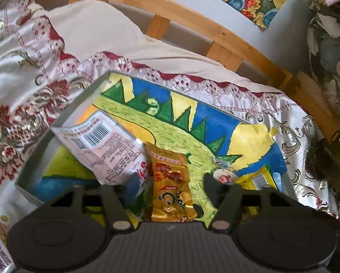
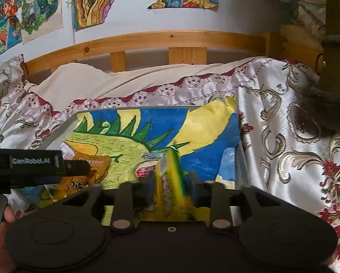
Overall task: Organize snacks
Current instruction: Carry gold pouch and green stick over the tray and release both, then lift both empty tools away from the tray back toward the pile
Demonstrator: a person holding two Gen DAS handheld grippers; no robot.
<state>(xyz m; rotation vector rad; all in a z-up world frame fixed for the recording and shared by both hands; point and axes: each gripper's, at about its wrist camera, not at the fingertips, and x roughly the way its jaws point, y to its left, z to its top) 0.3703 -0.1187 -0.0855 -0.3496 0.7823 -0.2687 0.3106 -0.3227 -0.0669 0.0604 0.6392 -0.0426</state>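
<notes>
**Nearest, over the near edge of the tray (image 1: 79,104)**
- Left hand-held gripper (image 1: 159,184): jaws spread wide, nothing pinched.
- Gold foil packet (image 1: 172,182): flat on the tray floor, between the spread fingers, apparently touching neither.
- Right hand-held gripper (image 2: 170,178): pressed onto a yellow-green packet (image 2: 167,195), held edge-on above the right half of the tray. Print blurred; not readable.

**Handling, judged from appearance**
- Treat all packets as light, soft and crushable.
- Expect slick film that slides between the pads and crumples under pressure.
- Take hold of the gold foil packet across its narrow width, near the crimped end seal, where the film looks stiffest.
- Avoid squeezing the puffed middle: likely brittle contents, possible burst seam.
- Apply just enough closing force to stop slip.

**Further in, left half of the tray**
- White packet with a barcode (image 1: 101,147): tilted, leaning toward the left wall, its lower corner just beside the gold foil packet.
- Same grip rule: pinch at a flat sealed edge.

**Tray floor**
- Lined with a dinosaur drawing (image 1: 170,132) on paper, curled up at the far right corner.
- Beware of catching the paper with a fingertip.

**Beyond the tray**
- Embroidered bed cover (image 1: 33,72) beneath and around the tray.
- Wooden headboard (image 1: 192,20) behind the tray.
- Soft bedding: expect the tray to rock under downward pressure.
</notes>
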